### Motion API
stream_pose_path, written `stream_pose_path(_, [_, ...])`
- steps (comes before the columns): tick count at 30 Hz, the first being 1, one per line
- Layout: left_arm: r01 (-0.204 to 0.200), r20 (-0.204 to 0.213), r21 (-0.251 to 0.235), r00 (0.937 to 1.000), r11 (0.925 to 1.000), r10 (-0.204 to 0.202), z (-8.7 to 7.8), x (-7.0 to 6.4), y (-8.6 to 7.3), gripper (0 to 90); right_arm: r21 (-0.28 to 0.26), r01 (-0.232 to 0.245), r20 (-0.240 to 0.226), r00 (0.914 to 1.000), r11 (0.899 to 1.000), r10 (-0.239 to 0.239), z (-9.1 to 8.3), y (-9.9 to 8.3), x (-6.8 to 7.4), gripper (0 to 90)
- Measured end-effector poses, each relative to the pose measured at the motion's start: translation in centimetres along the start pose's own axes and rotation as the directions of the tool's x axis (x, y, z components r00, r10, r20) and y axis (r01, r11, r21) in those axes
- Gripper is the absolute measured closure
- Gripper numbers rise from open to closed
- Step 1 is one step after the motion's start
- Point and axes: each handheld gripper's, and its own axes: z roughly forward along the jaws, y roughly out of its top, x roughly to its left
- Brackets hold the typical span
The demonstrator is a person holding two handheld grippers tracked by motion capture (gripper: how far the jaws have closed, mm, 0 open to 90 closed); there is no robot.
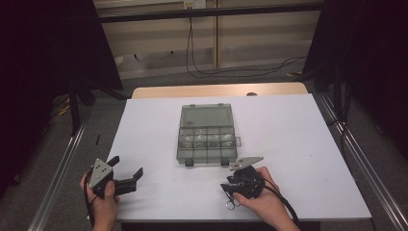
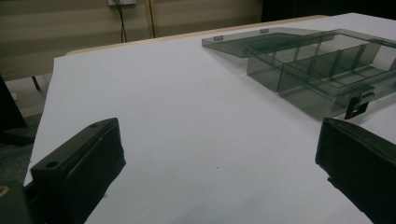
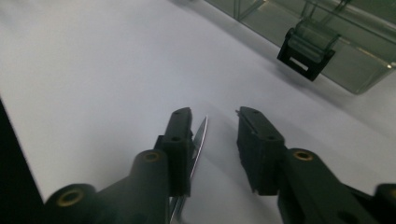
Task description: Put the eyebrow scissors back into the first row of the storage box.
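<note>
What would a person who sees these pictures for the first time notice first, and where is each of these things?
The eye goes first to the smoky translucent plastic compartment box, lying open at the middle of the white table with its lid folded back to the far side. Next come the two black handheld grippers at the near edge: the left gripper with jaws wide apart, and the right gripper open beside small metal scissors, whose blade lies by one jaw.

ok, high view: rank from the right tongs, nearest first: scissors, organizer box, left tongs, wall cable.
1. scissors: at the right tongs, near table edge.
2. organizer box: just beyond, mid-table, lid open.
3. left tongs: across, near-left edge.
4. wall cable: past the table's far edge.
</note>
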Motion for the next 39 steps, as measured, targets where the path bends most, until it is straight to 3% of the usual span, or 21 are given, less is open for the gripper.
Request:
stream_pose_path(3, [-0.004,0.0,0.003,1.0,1.0,0.004,0.0,0.0,0.0,0.8,0.012,-0.012,-0.012,0.9998,1.0,0.012,-0.2,-0.3,0.2,65.9])
stream_pose_path(5, [-0.012,0.003,0.009,0.9999,0.9999,0.012,-0.1,0.1,0.0,0.8,0.024,-0.017,0.004,0.9998,1.0,0.017,-0.3,-0.5,0.6,71.3])
stream_pose_path(7, [-0.015,0.001,0.011,0.9999,0.9998,0.015,-0.1,0.0,0.0,0.8,0.01,-0.022,-0.01,0.9997,1.0,0.023,-0.2,-0.6,0.6,71.9])
stream_pose_path(8, [-0.016,0.001,0.011,0.9999,0.9998,0.016,-0.1,0.0,0.0,0.8,0.034,-0.03,-0.001,0.9995,0.999,0.03,-0.4,-0.6,1.0,73.3])
stream_pose_path(10, [-0.015,0.002,0.011,0.9999,0.9998,0.015,-0.1,0.0,0.0,0.8,0.02,-0.012,-0.002,0.9999,1.0,0.012,-0.3,-0.6,1.0,73.7])
stream_pose_path(14, [-0.008,0.004,0.0,1.0,1.0,0.008,0.0,0.0,0.0,0.8,0.057,-0.004,0.031,0.9995,0.998,0.002,0.0,-1.0,1.5,77.1])
stream_pose_path(17, [-0.003,0.005,-0.001,1.0,1.0,0.003,0.0,0.0,0.0,0.8,0.052,-0.006,0.035,0.9994,0.999,0.004,0.0,-1.0,1.7,78.7])
stream_pose_path(18, [-0.004,0.004,0.0,1.0,1.0,0.004,0.0,0.0,0.0,0.8,0.052,-0.006,0.05,0.9987,0.999,0.004,0.1,-1.0,1.7,82.7])
stream_pose_path(23, [-0.013,-0.002,0.008,0.9999,0.9999,0.013,-0.1,0.0,0.0,0.8,0.05,0.004,0.04,0.9992,0.999,-0.006,0.0,-1.0,1.3,85.1])
stream_pose_path(25, [-0.013,-0.001,0.008,0.9999,0.9999,0.013,-0.1,0.0,0.0,0.8,0.043,0.005,0.044,0.999,0.999,-0.007,-0.2,-0.9,1.2,90.0])
stream_pose_path(29, [-0.018,0.0,0.01,0.9998,0.9998,0.018,-0.1,0.0,0.1,0.8,0.038,0.008,0.042,0.9991,0.999,-0.009,-0.2,-0.9,1.0,90.0])
stream_pose_path(34, [-0.017,0.001,0.008,0.9999,0.9998,0.017,-0.1,0.0,0.1,0.8,0.03,0.006,0.027,0.9996,1.0,-0.007,-0.3,-0.9,1.4,82.6])
stream_pose_path(39, [-0.016,0.002,0.01,0.9999,0.9998,0.016,-0.1,-0.1,0.0,0.8,0.055,0.027,0.057,0.9979,0.998,-0.03,0.1,-1.1,1.5,82.8])
